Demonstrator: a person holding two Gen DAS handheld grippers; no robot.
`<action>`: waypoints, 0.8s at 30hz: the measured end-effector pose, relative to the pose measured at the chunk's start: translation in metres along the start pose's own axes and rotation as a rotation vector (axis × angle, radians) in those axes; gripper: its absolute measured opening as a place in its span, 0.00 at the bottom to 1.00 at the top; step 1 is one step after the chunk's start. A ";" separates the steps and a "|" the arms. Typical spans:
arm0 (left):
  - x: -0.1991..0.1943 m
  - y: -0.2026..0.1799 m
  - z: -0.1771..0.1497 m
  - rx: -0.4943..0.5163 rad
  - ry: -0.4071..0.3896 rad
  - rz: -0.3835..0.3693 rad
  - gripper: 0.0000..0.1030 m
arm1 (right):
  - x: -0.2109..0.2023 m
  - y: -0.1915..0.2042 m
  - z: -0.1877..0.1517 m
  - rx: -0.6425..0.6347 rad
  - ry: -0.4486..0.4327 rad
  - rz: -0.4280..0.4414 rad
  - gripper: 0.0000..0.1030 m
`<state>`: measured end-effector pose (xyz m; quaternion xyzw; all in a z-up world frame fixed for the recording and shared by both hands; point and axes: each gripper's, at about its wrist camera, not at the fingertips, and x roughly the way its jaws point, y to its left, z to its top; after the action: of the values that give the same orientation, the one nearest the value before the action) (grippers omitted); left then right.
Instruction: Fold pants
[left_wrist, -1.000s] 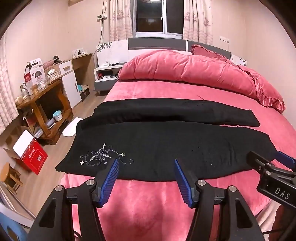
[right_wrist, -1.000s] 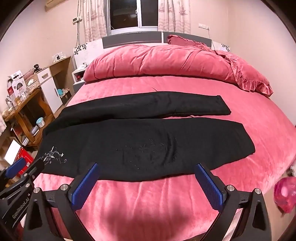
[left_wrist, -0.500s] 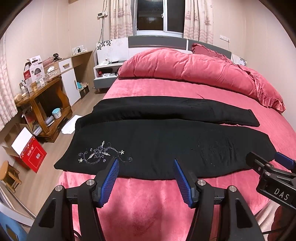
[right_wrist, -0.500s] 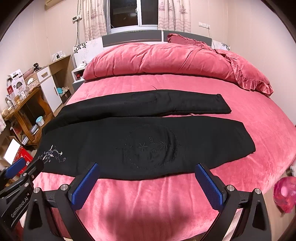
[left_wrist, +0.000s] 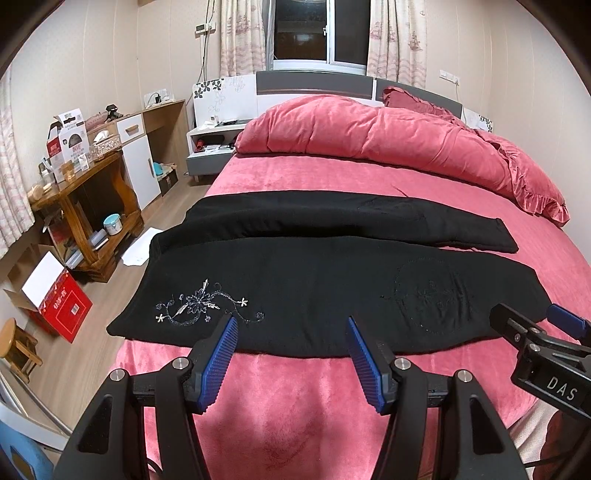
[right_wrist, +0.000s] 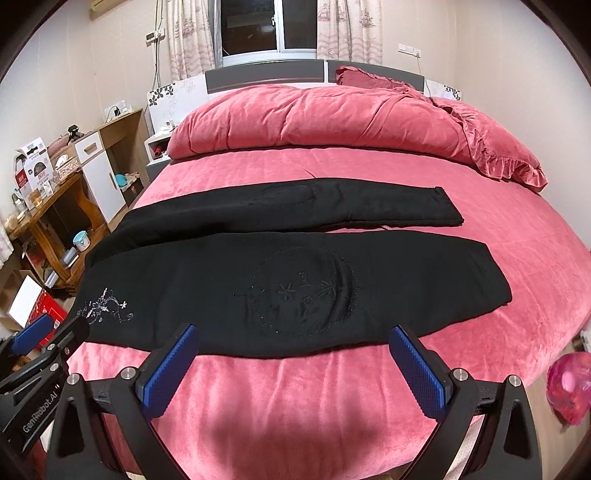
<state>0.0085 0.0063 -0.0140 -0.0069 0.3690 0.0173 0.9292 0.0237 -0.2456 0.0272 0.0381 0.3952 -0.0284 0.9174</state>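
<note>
**Black pants laid flat on pink bed, both grippers empty**

The left gripper (left_wrist: 290, 354) hangs above the near edge of the bed (left_wrist: 295, 406), its blue pads parted and empty; the right gripper (right_wrist: 293, 363) is spread wider, also holding nothing. Just beyond them, black pants (left_wrist: 314, 280) lie flat across the pink bedspread, waist toward the left, both legs running right, the far leg narrower. Silver floral embroidery (left_wrist: 203, 306) marks the hip; a faint round stitched motif (right_wrist: 306, 295) sits mid-leg. A rumpled pink duvet (right_wrist: 314, 118) lies by the headboard.
</note>
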 end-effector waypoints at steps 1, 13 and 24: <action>0.000 0.000 0.000 -0.001 0.001 -0.001 0.60 | 0.001 0.000 0.000 -0.001 0.002 -0.001 1.00; 0.004 0.003 -0.001 -0.009 0.005 0.014 0.60 | 0.003 0.002 -0.001 -0.007 0.020 -0.001 1.00; 0.005 0.003 -0.002 -0.006 0.018 0.013 0.60 | 0.005 0.002 -0.001 -0.008 0.023 0.001 1.00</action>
<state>0.0112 0.0096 -0.0190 -0.0077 0.3774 0.0243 0.9257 0.0260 -0.2435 0.0230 0.0347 0.4057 -0.0258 0.9130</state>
